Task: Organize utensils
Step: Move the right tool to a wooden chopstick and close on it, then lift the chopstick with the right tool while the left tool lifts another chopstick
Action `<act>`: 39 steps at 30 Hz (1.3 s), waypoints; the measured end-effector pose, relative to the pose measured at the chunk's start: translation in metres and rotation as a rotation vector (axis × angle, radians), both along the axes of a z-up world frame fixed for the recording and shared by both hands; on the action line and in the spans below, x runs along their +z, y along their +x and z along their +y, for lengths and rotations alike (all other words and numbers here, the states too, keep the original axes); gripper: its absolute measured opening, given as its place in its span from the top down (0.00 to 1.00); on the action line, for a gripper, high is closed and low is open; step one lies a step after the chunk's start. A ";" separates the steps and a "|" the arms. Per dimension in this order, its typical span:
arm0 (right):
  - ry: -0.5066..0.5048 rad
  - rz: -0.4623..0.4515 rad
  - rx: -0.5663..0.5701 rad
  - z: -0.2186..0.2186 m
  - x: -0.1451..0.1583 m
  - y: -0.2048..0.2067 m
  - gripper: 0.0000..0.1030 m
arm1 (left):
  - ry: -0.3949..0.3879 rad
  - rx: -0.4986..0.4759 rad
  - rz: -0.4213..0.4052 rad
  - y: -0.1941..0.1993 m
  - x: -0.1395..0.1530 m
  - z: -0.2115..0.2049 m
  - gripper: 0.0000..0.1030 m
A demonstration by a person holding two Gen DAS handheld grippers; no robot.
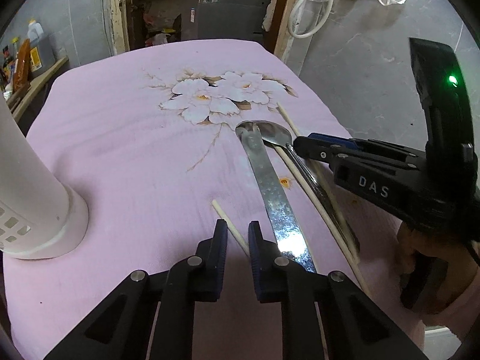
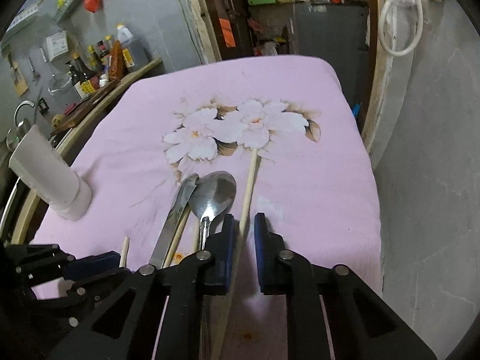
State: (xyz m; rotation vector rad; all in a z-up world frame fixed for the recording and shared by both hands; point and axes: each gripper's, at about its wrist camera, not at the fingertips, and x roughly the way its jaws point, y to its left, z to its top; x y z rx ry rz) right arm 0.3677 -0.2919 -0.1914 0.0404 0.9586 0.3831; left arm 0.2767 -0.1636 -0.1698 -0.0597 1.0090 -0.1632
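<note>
On the pink flowered cloth (image 1: 120, 150) lie a steel spoon (image 1: 277, 135), a flat steel utensil (image 1: 270, 186) and several pale wooden chopsticks. My left gripper (image 1: 237, 235) is open low over the cloth, with one chopstick (image 1: 229, 228) passing between its fingers. My right gripper (image 2: 243, 228) is open with another chopstick (image 2: 249, 189) lying between its fingers; it also shows in the left wrist view (image 1: 303, 145). The spoon (image 2: 214, 195) and flat utensil (image 2: 180, 207) lie just left of it. A white utensil holder (image 1: 33, 186) stands at the left, also seen in the right wrist view (image 2: 51, 177).
A counter with bottles (image 2: 99, 60) runs along the left behind the table. A doorway with shelves and a grey cabinet (image 2: 324, 30) is at the far end. A grey wall (image 2: 435, 180) is close on the right, past the table's edge.
</note>
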 end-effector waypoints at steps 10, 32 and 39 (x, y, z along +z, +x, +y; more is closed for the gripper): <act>-0.017 0.176 -0.002 0.005 0.000 0.018 0.96 | -0.029 0.059 0.050 0.007 0.002 0.004 0.91; 0.381 -0.388 -0.060 0.009 0.134 -0.087 0.96 | -0.130 0.184 -0.354 -0.052 0.130 0.072 0.95; 0.483 -0.535 -0.025 0.058 0.182 -0.091 0.96 | -0.150 0.235 -0.471 -0.061 0.173 0.116 0.95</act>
